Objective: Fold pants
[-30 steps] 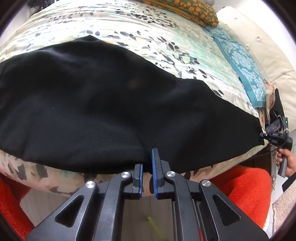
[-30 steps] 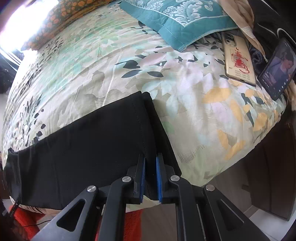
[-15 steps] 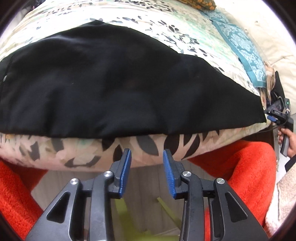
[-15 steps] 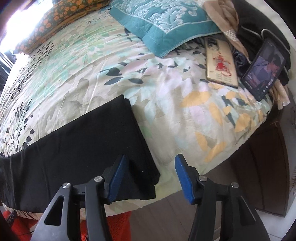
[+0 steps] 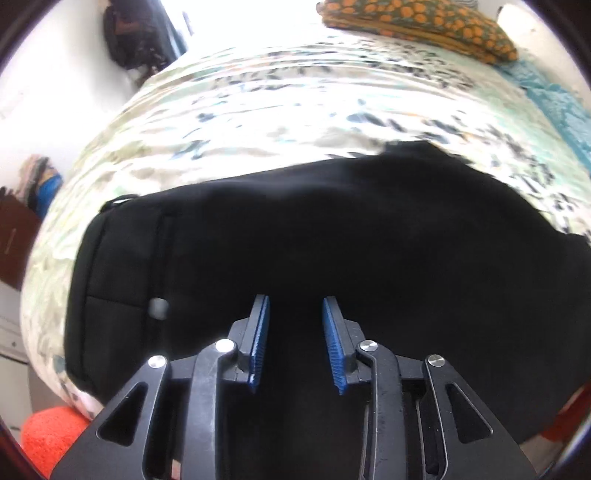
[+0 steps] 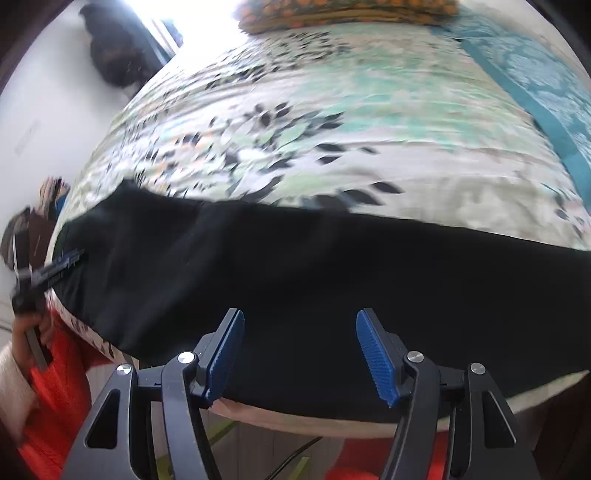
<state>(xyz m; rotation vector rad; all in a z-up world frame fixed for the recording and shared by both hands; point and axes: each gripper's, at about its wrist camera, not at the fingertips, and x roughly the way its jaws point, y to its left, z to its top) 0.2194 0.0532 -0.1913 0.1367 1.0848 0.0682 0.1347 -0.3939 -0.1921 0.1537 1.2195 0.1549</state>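
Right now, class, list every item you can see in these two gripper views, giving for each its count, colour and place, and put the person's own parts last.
Pants: one, black, spread flat along the near edge of the bed.
Bedspread: one, pale with green and dark leaf print, covering the bed under the pants.
Orange-patterned pillow: one, orange on dark, far end of the bed.
Teal cushion: one, teal with a pale pattern, far right of the bed.
Left gripper: one, black with blue pads, open over the pants.
Right gripper: one, black with blue pads, open above the pants' near edge.
Left hand: one, gripping the left gripper's handle.
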